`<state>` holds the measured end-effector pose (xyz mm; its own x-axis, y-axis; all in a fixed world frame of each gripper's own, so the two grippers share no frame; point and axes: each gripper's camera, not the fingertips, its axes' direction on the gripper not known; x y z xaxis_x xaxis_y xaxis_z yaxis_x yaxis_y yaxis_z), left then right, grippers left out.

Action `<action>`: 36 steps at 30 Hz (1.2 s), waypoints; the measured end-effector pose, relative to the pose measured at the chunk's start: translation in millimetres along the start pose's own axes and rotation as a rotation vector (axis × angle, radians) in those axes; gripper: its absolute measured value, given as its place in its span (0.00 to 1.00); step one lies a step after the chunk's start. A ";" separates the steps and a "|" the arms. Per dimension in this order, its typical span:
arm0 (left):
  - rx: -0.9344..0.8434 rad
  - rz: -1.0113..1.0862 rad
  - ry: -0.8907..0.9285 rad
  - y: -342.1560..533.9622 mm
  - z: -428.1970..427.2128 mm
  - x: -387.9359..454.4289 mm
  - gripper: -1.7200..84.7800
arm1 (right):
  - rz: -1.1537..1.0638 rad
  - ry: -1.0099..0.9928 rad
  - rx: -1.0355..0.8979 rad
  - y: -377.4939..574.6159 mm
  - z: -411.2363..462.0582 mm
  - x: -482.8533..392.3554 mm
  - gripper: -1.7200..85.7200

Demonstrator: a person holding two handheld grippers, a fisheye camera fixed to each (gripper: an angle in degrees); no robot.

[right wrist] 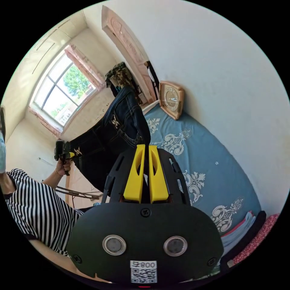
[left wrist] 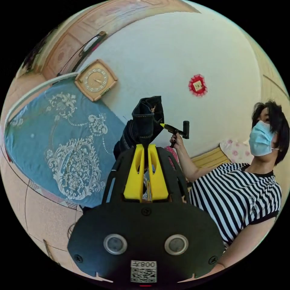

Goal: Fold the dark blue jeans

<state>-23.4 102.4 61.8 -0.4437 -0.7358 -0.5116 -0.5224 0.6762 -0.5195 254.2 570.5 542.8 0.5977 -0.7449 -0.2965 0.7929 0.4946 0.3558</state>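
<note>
Both grippers, left (left wrist: 145, 145) and right (right wrist: 145, 145), clamp the jeans (right wrist: 120, 127) at the waistband, above the bed (right wrist: 193, 163); heavy, limp denim (grip thick seams).

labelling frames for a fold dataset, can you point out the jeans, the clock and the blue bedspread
jeans (right wrist: 120, 127): right gripper view, on the pocket panel below the waistband
clock (left wrist: 96, 79): left gripper view, on its dial
blue bedspread (right wrist: 205, 169): right gripper view, on a plain patch between the white patterns

White wall (left wrist: 169, 54), blue patterned bedspread (right wrist: 193, 157), sunlit window (right wrist: 63, 90).
</note>
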 end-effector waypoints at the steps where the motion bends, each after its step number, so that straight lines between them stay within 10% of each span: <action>1: -0.017 0.075 -0.004 4.1 -6.4 31.6 0.04 | 0.011 0.007 0.067 19.0 -29.8 -9.8 0.04; 21: 0.039 0.808 0.168 52.5 -81.3 358.0 0.05 | -0.164 0.316 0.807 178.8 -318.7 -159.2 0.04; 30: 0.159 0.541 0.134 -42.4 -114.2 261.0 0.05 | -0.245 0.231 0.455 -9.0 -215.3 -128.3 0.06; 36: 0.199 0.073 -0.111 -114.0 -128.3 79.9 0.07 | -0.150 0.227 -0.138 -166.6 27.1 -67.7 0.09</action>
<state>-92.7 -38.2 167.9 -0.3865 -0.6839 -0.6188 -0.3335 0.7292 -0.5976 78.4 526.4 527.6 0.4716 -0.7025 -0.5330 0.8736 0.4545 0.1738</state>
